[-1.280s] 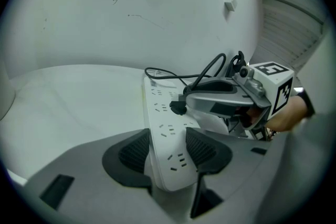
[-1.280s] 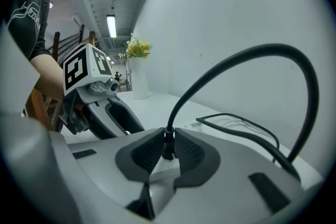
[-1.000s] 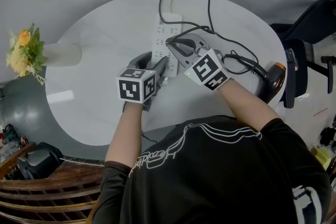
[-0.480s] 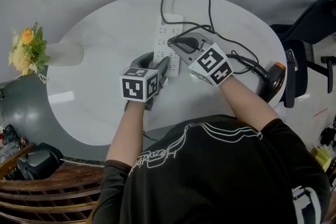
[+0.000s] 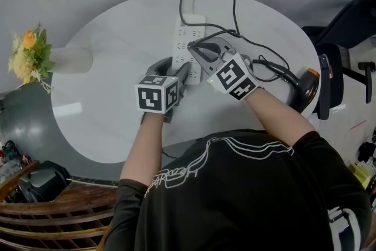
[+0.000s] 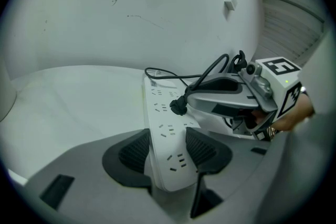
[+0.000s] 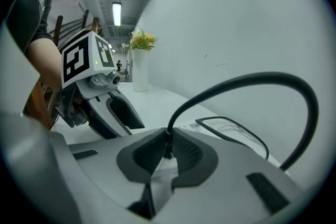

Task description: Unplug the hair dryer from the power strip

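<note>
Person is bent over a white oval table [image 5: 111, 50], one claw in each hand. The strip [image 5: 188, 38] lies lengthwise on the 12-to-6 o'clock line, from approx. table centre out toward 12.

L claw [image 5: 181, 74] comes in from 6 o'clock and is clamped across the strip's near end. There's a ribbed pad on each long side of the white body, w/ the strip flat on the table. Its marker cube faces up, just off the strip's 6 o'clock end.

R claw [image 5: 195, 51] comes in from approx. 4 o'clock, at L claw's 1 o'clock and just beside it. Its jaws are pinched narrow on the black plug [image 6: 178, 106], pads tight either side w/ almost no gap. The plug sits on a socket about mid-strip on the 3 o'clock side. It looks seated, though I can't tell if the pins are fully in.

The cord [image 7: 236, 84] rises straight out from btwn the R pads and arcs over. Black cords loop past the strip's 12 o'clock end, and one trails off to the dryer [image 5: 304, 89]. The dryer lies at the table's 3 o'clock edge, dark w/ an orange bit.

A white vase [image 5: 69, 60] w/ yellow and green flowers is tipped over at the 9 o'clock edge, well apart from the strip. A dark chair [image 5: 352, 23] stands off the table at approx. 2 o'clock.
</note>
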The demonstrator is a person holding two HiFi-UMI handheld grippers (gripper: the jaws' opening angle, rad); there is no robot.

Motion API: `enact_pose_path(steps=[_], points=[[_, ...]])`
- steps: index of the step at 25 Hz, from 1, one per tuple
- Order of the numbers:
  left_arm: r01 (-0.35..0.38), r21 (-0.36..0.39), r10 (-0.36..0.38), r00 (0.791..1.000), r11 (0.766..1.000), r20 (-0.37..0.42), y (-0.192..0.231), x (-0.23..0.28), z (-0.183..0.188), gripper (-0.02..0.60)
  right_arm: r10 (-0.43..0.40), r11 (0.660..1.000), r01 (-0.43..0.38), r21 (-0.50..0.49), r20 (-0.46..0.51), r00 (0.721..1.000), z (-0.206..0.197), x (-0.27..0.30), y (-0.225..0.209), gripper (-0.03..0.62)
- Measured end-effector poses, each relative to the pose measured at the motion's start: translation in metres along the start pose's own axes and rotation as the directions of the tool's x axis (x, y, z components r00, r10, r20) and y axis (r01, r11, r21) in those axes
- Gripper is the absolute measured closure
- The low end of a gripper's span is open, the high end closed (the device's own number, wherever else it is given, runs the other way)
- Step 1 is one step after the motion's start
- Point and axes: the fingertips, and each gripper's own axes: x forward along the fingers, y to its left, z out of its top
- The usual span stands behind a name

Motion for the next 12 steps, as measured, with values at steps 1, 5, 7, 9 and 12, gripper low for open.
enact_pose_path(steps=[1, 5, 7, 9, 12], points=[[0.002, 0.000, -0.002, 1.000, 1.000, -0.001, -0.0001, 0.0002, 0.0000, 0.362, -0.007, 1.000, 0.007, -0.011, -0.003, 1.000, -0.0008, 0.0002, 0.0001, 0.569], [0.011, 0.004, -0.011, 1.000, 1.000, -0.010, -0.0006, -0.0003, -0.0001, 0.362, 0.015, 1.000, -0.015, 0.014, -0.004, 1.000, 0.0003, -0.0003, -0.0008, 0.569], [0.014, 0.006, -0.014, 1.000, 1.000, -0.011, -0.0009, -0.0006, -0.0006, 0.362, 0.042, 0.995, -0.043, 0.093, 0.013, 0.999, -0.0013, -0.0009, -0.0042, 0.569], [0.016, 0.003, -0.016, 1.000, 1.000, -0.004, -0.0006, -0.0012, -0.0011, 0.362, 0.057, 0.985, -0.062, 0.159, 0.032, 0.998, -0.0021, -0.0012, -0.0075, 0.569], [0.012, -0.002, -0.012, 1.000, 1.000, 0.001, 0.0000, -0.0010, -0.0006, 0.362, 0.053, 0.984, -0.058, 0.166, 0.033, 0.998, -0.0014, -0.0020, -0.0090, 0.569]])
